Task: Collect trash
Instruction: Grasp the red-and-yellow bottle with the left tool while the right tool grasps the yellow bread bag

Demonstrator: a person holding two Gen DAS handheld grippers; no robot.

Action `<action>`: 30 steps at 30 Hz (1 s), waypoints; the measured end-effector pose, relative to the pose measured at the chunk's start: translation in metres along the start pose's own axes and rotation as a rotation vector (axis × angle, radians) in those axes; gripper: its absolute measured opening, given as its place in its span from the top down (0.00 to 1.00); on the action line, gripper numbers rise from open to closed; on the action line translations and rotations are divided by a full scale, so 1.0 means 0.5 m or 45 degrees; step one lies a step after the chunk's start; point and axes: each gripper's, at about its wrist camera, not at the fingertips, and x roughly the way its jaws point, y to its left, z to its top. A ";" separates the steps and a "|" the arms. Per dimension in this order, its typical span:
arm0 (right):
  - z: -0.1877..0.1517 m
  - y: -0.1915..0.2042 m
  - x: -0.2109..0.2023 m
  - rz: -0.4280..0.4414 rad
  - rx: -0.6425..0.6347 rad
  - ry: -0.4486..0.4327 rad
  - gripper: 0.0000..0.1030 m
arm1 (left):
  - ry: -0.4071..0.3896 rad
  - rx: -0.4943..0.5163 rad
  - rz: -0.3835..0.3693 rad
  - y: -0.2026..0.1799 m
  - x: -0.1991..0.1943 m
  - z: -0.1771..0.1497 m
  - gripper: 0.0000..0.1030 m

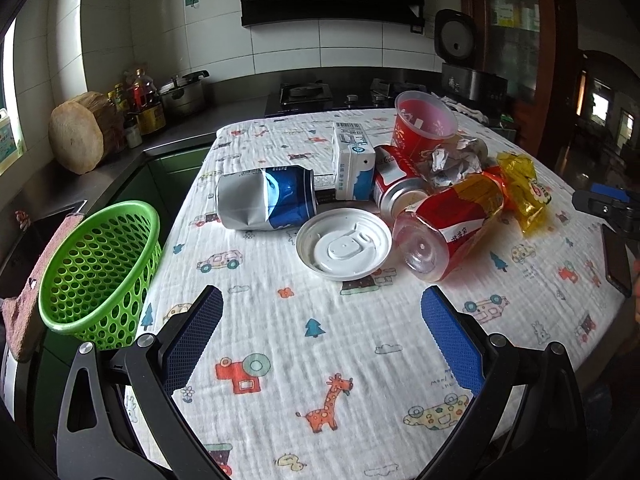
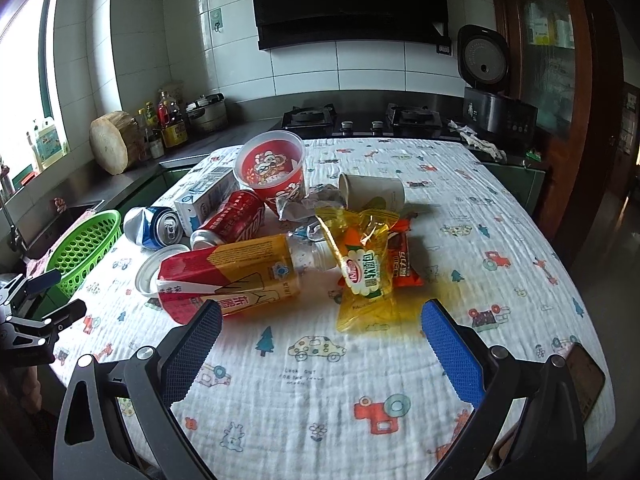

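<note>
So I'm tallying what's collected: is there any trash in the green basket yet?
No, the green basket shows only its bare perforated inside, while the trash lies on the table.

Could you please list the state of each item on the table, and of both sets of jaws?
Blue can: crushed, on its side.
Red can: on its side.
Plastic bottle: lying down, uncapped.
Red cup: tipped, lidless.
White lid: flat on cloth.
Green basket: empty.
Left gripper: jaws open.
Right gripper: jaws open.

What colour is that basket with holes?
Bright green basket, clearest in the left wrist view.
</note>
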 end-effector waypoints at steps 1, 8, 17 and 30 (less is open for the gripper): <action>0.005 -0.008 0.010 0.000 -0.004 0.012 0.06 | 0.001 0.002 -0.008 0.000 0.003 0.002 0.05; 0.037 -0.053 0.091 0.044 0.031 0.108 0.07 | 0.016 0.080 -0.042 -0.017 0.020 0.017 0.05; 0.060 -0.070 0.179 0.041 0.017 0.176 0.13 | 0.016 0.209 -0.181 -0.063 0.034 0.057 0.05; 0.064 -0.096 0.212 0.122 0.095 0.221 0.48 | 0.024 0.541 -0.405 -0.192 0.095 0.129 0.05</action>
